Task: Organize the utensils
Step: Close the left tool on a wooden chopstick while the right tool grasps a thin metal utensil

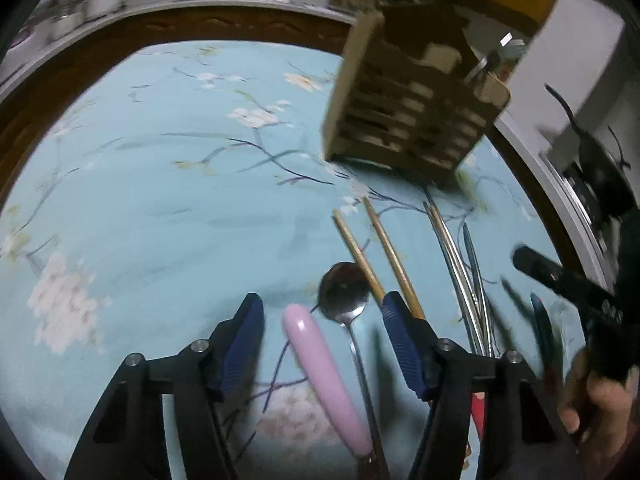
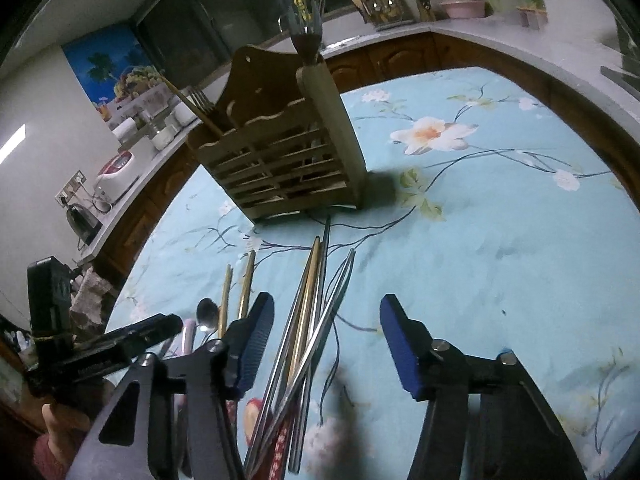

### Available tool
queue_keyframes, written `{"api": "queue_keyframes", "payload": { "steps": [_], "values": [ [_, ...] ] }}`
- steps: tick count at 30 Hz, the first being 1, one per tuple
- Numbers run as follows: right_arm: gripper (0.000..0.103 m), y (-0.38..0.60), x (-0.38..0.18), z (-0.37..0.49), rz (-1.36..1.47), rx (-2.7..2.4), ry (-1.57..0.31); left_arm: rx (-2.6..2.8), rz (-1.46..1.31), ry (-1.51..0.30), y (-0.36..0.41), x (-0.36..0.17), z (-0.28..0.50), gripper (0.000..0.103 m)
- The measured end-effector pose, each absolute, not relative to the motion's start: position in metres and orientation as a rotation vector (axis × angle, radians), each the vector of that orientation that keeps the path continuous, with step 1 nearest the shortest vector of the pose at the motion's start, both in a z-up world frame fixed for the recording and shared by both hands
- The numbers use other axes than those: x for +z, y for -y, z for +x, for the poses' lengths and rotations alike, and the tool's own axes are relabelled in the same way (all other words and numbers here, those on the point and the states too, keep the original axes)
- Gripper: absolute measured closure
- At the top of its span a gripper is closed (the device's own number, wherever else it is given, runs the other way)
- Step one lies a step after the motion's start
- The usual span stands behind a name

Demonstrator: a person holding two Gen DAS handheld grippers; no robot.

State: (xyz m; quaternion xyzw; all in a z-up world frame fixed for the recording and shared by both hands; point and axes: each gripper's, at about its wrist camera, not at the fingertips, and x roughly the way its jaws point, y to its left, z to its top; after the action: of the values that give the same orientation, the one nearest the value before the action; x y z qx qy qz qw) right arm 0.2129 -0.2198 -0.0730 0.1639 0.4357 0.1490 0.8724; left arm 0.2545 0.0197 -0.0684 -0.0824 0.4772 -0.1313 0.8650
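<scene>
The utensils lie loose on the desk [image 2: 500,240], on a pale blue cloth printed with blossom, and none of them is in a grip yet, so the step in hand looks like the reach for a first pick. Between the fingers of the left tongs [image 1: 322,340] lie a pink handle [image 1: 324,372] and a metal spoon [image 1: 344,292], the spoon's bowl just ahead of the fingertips; two wooden chopsticks [image 1: 376,252] run forward from beside the right-hand finger. Those tongs stand spread, the pads pressing on nothing. The right tongs [image 2: 326,340] are spread as well, and a bundle of metal chopsticks [image 2: 312,320] runs between their fingers, nearer the left-hand pad, without being pinched. Ahead of both tongs, well beyond the fingertips, stands the slatted wooden utensil holder [image 2: 280,152], upright, with a fork [image 2: 202,100] and some other handles already poking out of it. In my judgement the next move calls for each pair to settle on one item, close squarely across it and carry it to the holder; the crossed metal sticks may slip or drag their neighbours. A red strip [image 2: 280,452] under the bundle carries pale marks, too blurred to read; I can read no brand or label elsewhere.
</scene>
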Motion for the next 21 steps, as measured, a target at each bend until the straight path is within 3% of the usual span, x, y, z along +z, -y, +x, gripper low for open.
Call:
{"api": "queue_keyframes", "payload": {
  "steps": [7, 17, 19, 21],
  "values": [
    [0.065, 0.217, -0.086, 0.247, 0.342, 0.292, -0.967, -0.317, -0.156, -1.028, -0.017, -0.079, 0.286, 0.062],
    [0.071, 0.204, -0.101, 0.266, 0.299, 0.294, -1.033, -0.384, -0.110, -1.039, -0.008, -0.085, 0.301, 0.067],
    [0.071, 0.206, -0.101, 0.266, 0.306, 0.294, -1.031, -0.406, -0.125, -1.048, -0.009, -0.086, 0.301, 0.081],
    [0.074, 0.208, -0.101, 0.266, 0.307, 0.288, -1.032, -0.427, -0.131, -1.057, -0.007, -0.087, 0.300, 0.085]
  ]
}}
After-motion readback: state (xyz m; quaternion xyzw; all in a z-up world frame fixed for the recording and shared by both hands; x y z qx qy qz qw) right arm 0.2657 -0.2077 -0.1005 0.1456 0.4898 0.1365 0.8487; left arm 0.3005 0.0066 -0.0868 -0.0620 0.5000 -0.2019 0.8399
